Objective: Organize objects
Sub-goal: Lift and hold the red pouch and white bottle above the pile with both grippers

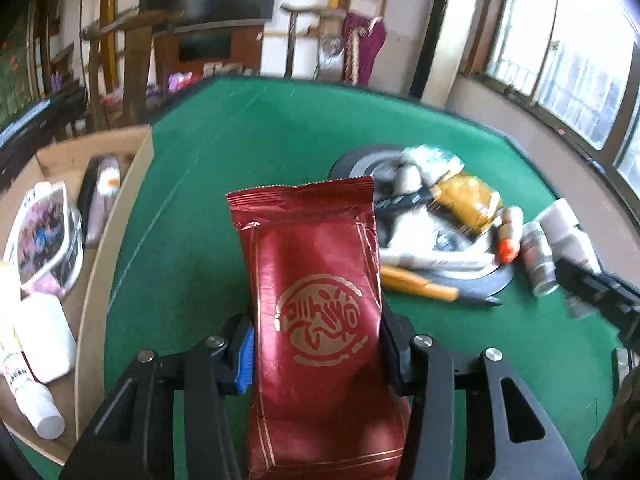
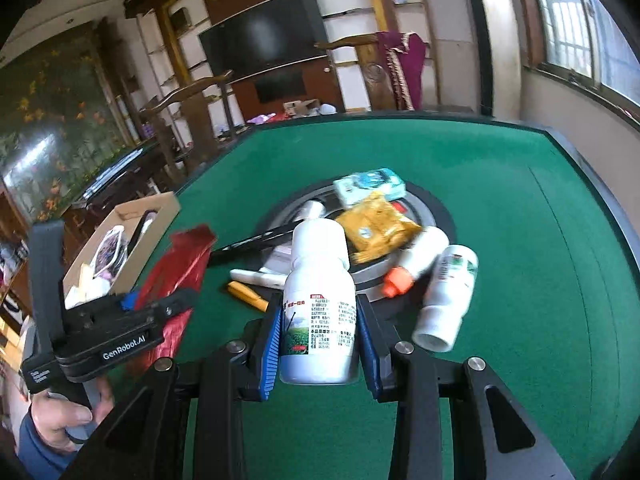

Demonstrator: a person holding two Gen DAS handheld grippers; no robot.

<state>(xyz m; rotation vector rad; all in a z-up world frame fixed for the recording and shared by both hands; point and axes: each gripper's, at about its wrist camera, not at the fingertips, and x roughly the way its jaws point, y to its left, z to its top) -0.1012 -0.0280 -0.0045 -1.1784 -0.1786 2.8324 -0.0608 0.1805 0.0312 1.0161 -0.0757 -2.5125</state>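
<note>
left wrist: close above green table (image 1: 248,152), facing down-forward, cardboard box (image 1: 104,240) to its left | right wrist: same table, facing forward | shared: table's central pile, box, television wall

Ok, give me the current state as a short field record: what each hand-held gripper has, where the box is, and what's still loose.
left hand-held gripper: shut on red foil packet
right hand-held gripper: shut on white labelled bottle, held clear of the felt
cardboard box: at the table's left edge, already holding bottles and a printed pouch
green table: centre pile left
still loose: yellow packet, orange-capped bottle, white bottle lying down, teal box
</note>
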